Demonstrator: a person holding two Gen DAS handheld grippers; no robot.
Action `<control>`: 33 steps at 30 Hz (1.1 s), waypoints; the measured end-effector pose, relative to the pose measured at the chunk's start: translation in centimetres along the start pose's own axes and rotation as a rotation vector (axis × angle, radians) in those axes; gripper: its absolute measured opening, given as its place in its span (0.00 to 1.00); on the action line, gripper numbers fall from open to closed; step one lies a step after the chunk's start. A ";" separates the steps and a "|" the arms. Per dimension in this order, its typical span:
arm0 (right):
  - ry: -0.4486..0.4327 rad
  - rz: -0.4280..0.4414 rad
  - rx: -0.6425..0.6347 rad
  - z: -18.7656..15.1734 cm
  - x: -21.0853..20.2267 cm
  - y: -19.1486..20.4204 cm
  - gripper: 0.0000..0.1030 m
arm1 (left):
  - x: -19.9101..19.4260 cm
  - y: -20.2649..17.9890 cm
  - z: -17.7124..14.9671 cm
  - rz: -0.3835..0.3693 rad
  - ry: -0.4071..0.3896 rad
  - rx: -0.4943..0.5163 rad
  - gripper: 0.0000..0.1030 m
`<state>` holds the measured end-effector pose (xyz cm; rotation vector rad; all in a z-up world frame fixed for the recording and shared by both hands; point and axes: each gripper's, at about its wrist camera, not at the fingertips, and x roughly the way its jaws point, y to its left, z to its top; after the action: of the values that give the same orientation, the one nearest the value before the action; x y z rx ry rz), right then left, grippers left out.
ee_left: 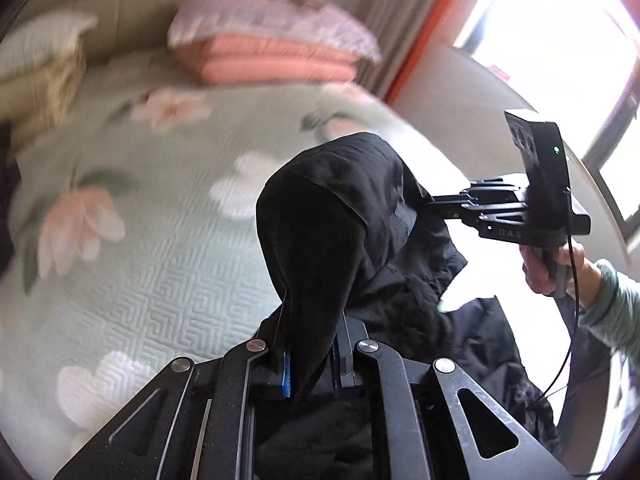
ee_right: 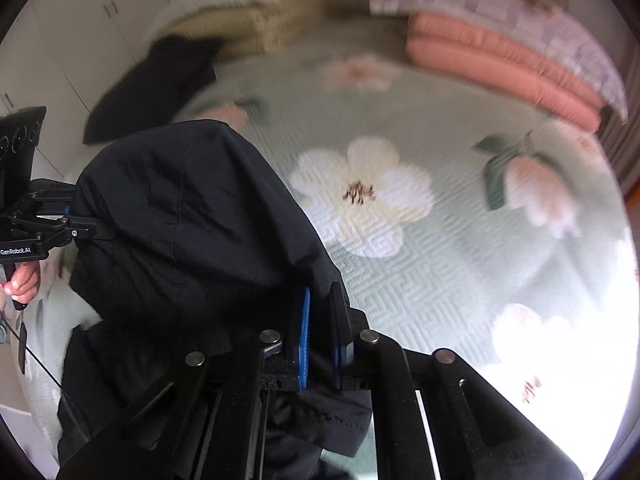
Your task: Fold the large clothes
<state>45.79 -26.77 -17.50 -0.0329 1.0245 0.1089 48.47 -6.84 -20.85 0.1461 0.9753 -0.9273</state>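
Faintly, "GenRobot.AI" on left gripper (ee_right: 86,232)

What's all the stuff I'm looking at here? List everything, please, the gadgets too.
black garment: one, black, lifted above the bed, pinched by both grippers
bedspread: one, pale green with white and pink flowers, covering the bed
folded quilt: one, salmon pink, far end of the bed
pillow: one, pale lilac print, on top of the pink quilt
beige bedding stack: one pile, beige with a whitish pillow on top, far end of the bed
dark cloth: one, black, lying on the bed beside the beige stack
window: one, bright, behind the bed
left gripper: black, blue pads, shut on the garment
right gripper: black, blue pads, shut on the garment
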 end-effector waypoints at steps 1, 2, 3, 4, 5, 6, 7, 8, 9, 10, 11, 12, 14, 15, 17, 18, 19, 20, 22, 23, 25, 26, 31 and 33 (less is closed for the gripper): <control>-0.024 -0.022 -0.015 -0.8 -1.9 0.8 0.10 | -1.0 -1.3 -0.3 0.013 -0.012 0.024 0.13; -0.045 -0.048 -0.028 -1.7 -3.7 1.7 0.10 | -2.7 -2.9 -0.9 0.022 -0.030 0.058 0.13; -0.060 -0.065 -0.031 -2.2 -4.9 2.6 0.10 | -3.6 -4.1 -1.3 0.030 -0.042 0.079 0.13; -0.074 -0.074 -0.029 -3.3 -6.5 3.3 0.10 | -4.6 -5.3 -2.0 0.040 -0.052 0.101 0.13; -0.090 -0.083 -0.021 -4.4 -8.0 4.1 0.10 | -6.1 -7.1 -3.0 0.055 -0.069 0.135 0.13; -0.101 -0.089 -0.011 -5.4 -9.3 4.6 0.10 | -7.0 -8.5 -3.8 0.066 -0.080 0.160 0.13; -0.111 -0.096 0.000 -6.6 -10.7 5.3 0.10 | -7.8 -9.7 -4.6 0.083 -0.087 0.184 0.13; -0.125 -0.105 0.010 -7.8 -12.1 6.1 0.10 | -8.7 -11.3 -5.6 0.106 -0.090 0.212 0.13; -0.133 -0.114 0.015 -8.8 -13.3 6.9 0.10 | -9.5 -12.8 -6.9 0.123 -0.089 0.239 0.13; -0.139 -0.129 0.020 -10.3 -14.6 7.9 0.10 | -10.2 -14.1 -8.2 0.135 -0.082 0.251 0.13; -0.150 -0.143 0.020 -11.8 -15.8 8.9 0.07 | -10.5 -14.8 -9.1 0.140 -0.075 0.251 0.13; -0.157 -0.150 0.024 -13.2 -17.4 9.7 0.04 | -10.9 -15.7 -10.5 0.141 -0.060 0.238 0.13; -0.164 -0.164 0.032 -15.9 -19.2 11.5 0.03 | -11.4 -17.1 -12.8 0.149 -0.044 0.216 0.13; -0.155 -0.162 0.034 -17.1 -20.0 12.2 0.03 | -11.7 -18.1 -14.3 0.166 -0.036 0.221 0.13; -0.117 -0.156 0.013 -19.3 -20.2 13.6 0.03 | -11.7 -19.8 -16.7 0.208 -0.017 0.259 0.13; -0.093 -0.152 0.013 -20.3 -20.2 14.0 0.03 | -11.3 -20.3 -18.0 0.202 0.004 0.257 0.13; -0.065 -0.141 0.014 -21.0 -19.9 14.2 0.03 | -11.0 -20.5 -18.9 0.192 0.024 0.242 0.13; -0.030 -0.130 0.013 -21.7 -19.5 14.2 0.03 | -10.1 -20.5 -20.1 0.185 0.050 0.223 0.13; 0.024 -0.121 0.016 -22.4 -19.1 13.9 0.05 | -8.9 -20.5 -21.8 0.185 0.085 0.212 0.13; 0.048 -0.103 0.020 -22.5 -18.9 13.6 0.07 | -8.2 -20.6 -22.6 0.203 0.103 0.222 0.13; 0.081 -0.090 0.040 -22.1 -18.8 12.8 0.13 | -7.2 -20.9 -24.5 0.202 0.165 0.257 0.13; 0.093 -0.068 0.052 -21.9 -18.9 12.5 0.21 | -7.1 -21.1 -24.9 0.190 0.185 0.264 0.13; 0.031 -0.022 0.037 -18.7 -19.2 13.1 0.53 | -10.4 -22.2 -26.4 0.144 0.245 0.264 0.14; 0.041 -0.012 0.035 -16.7 -18.0 13.5 0.55 | -12.4 -22.3 -25.0 0.112 0.208 0.238 0.14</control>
<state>20.89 -16.02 -10.45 -0.0091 1.0673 0.0793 13.28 -0.87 -19.67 0.5022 1.0343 -0.9356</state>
